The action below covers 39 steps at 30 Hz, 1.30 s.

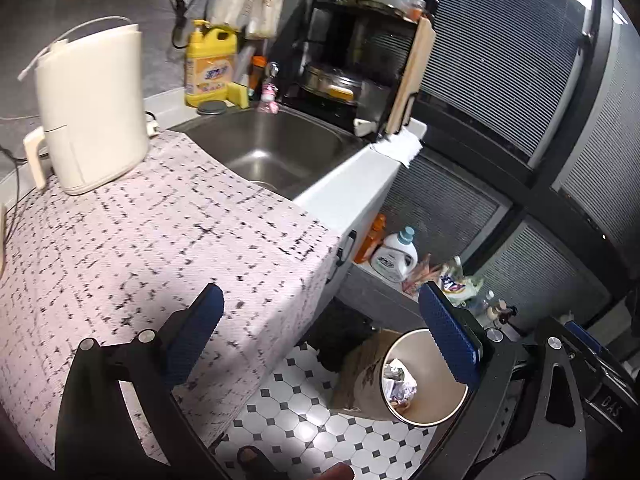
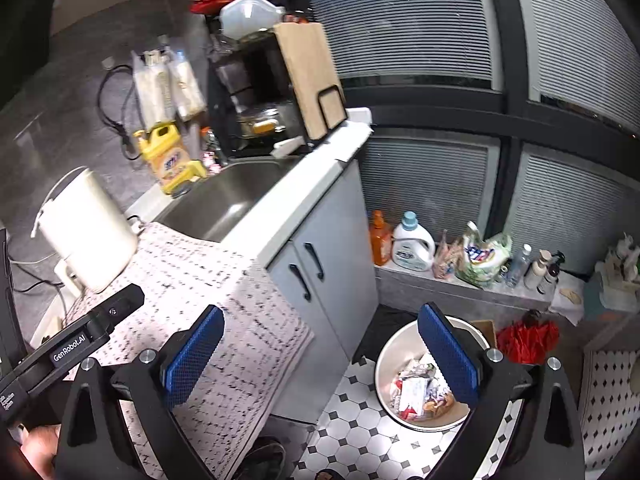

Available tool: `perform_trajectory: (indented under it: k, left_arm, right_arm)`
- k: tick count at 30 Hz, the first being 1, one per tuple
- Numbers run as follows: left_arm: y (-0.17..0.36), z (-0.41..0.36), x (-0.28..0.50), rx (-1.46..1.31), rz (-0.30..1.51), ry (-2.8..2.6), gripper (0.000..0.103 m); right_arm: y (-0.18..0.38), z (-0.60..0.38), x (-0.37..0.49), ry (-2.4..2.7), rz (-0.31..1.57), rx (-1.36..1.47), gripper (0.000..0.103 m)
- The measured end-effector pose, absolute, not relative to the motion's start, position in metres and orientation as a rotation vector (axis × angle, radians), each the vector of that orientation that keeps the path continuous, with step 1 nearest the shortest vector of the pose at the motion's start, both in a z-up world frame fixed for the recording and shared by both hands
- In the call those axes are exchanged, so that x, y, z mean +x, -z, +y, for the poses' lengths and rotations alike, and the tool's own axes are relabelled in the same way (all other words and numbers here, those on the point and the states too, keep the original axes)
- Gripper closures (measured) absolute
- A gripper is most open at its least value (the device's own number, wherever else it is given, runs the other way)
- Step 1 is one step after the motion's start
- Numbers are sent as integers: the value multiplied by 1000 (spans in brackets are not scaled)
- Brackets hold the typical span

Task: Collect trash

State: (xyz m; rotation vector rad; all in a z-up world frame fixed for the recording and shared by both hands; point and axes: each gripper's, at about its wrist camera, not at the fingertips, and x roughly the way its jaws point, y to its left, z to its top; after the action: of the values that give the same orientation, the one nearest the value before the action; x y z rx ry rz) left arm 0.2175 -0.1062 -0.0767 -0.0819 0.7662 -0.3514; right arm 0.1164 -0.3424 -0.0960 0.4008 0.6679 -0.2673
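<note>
A round trash bin (image 1: 416, 412) stands on the tiled floor beside the counter, with crumpled wrappers (image 1: 398, 384) inside. It also shows in the right wrist view (image 2: 388, 360), holding paper and wrapper trash (image 2: 420, 396). My left gripper (image 1: 324, 336) is open and empty, held over the counter's edge with its right finger above the bin. My right gripper (image 2: 320, 356) is open and empty, also above the counter edge and bin. The left gripper's body (image 2: 76, 348) shows at the lower left of the right wrist view.
A patterned cloth (image 1: 140, 248) covers the counter, with a white kettle (image 1: 92, 108) on it. Beyond lie a steel sink (image 1: 272, 148), a yellow detergent jug (image 1: 210, 64) and a dish rack (image 1: 360, 60). Bottles (image 2: 408, 244) and a red bag (image 2: 528, 340) sit by the window.
</note>
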Motion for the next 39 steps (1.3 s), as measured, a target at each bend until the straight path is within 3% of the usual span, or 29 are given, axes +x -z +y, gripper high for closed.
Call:
perform_trajectory:
  k: [18, 39]
  left_arm:
    - [52, -41, 165, -150, 676, 167, 6]
    - [52, -16, 109, -168, 643, 18, 6]
  right_arm:
    - [68, -288, 101, 119, 634, 294, 8]
    - [69, -266, 79, -7, 638, 225, 8]
